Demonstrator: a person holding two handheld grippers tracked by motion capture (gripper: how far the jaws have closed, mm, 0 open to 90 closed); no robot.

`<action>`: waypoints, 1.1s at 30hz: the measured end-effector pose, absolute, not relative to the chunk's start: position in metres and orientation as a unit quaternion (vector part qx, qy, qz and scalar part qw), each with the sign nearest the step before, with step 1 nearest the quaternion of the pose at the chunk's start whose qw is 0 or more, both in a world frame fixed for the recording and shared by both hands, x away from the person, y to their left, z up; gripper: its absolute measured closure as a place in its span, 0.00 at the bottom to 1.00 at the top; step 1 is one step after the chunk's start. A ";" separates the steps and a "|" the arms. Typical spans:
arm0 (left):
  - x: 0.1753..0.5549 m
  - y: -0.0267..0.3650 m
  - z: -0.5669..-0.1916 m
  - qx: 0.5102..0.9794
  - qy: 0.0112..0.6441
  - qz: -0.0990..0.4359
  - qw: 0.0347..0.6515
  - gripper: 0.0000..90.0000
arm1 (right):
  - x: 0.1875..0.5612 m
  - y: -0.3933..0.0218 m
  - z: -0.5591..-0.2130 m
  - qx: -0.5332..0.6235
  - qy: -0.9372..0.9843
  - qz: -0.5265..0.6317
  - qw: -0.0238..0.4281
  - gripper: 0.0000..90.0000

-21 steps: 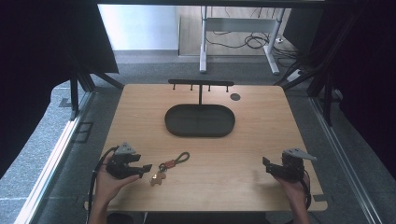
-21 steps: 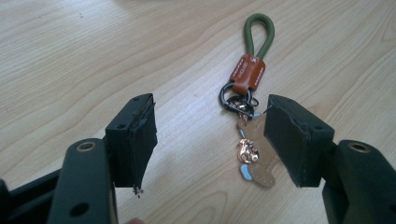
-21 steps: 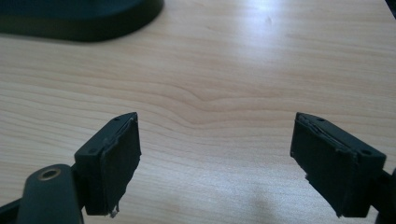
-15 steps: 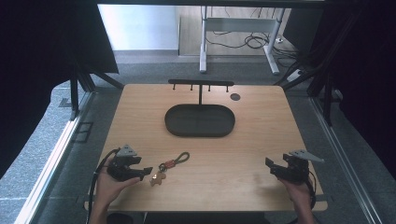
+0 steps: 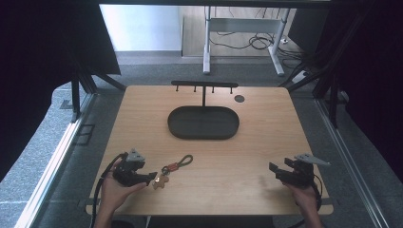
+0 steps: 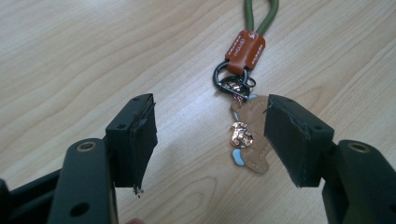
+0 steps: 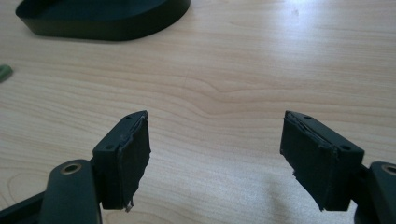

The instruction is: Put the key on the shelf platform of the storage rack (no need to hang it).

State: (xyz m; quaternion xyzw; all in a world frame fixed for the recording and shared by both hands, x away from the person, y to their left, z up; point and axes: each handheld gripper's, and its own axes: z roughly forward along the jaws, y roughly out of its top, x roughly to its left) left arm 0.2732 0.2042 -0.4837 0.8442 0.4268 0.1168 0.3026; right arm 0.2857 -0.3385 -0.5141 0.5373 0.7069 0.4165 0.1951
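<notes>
Keychain (image 5: 175, 168): seen in the lower left of the high view, flat on the wooden table (image 5: 256, 156); a green cord loop (image 6: 261, 14), a brown leather tab (image 6: 243, 49), a dark ring and a tan bear-shaped charm (image 6: 252, 135) are made out in the left gripper view.
Left gripper (image 5: 151, 178): held low over the table at the lower left of the high view, jaws spread wide; the charm is seen between them, close against the jaw at the right of the left gripper view, with no pad pressed on it.
Right gripper (image 5: 273, 169): held at the lower right of the high view, jaws wide apart over bare wood, nothing between them.
Stand (image 5: 204, 86): a dark bar with small pegs is seen at the upper centre, behind a dark oval tray (image 5: 203, 122).
Progress: judged early; the keychain is approached but not gripped or lifted, and it lies well apart from stand and tray.
Remaining: closing on the keychain, lifting it and carrying it up the table are judged to be left.
Hidden or unclear: the cord loop is cut off at the top edge of the left gripper view; part of the charm is covered by the nearer jaw; contact between charm and jaw cannot be told.
</notes>
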 end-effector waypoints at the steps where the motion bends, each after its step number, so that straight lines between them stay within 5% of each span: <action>1: 0.274 0.203 -0.482 0.845 0.423 0.118 0.305 0.39 | 0.285 -0.338 -0.514 0.537 0.707 0.416 0.196 0.27; 33: 0.297 0.173 -0.441 0.885 0.350 0.093 0.294 0.39 | 0.275 -0.335 -0.514 0.530 0.713 0.408 0.210 0.29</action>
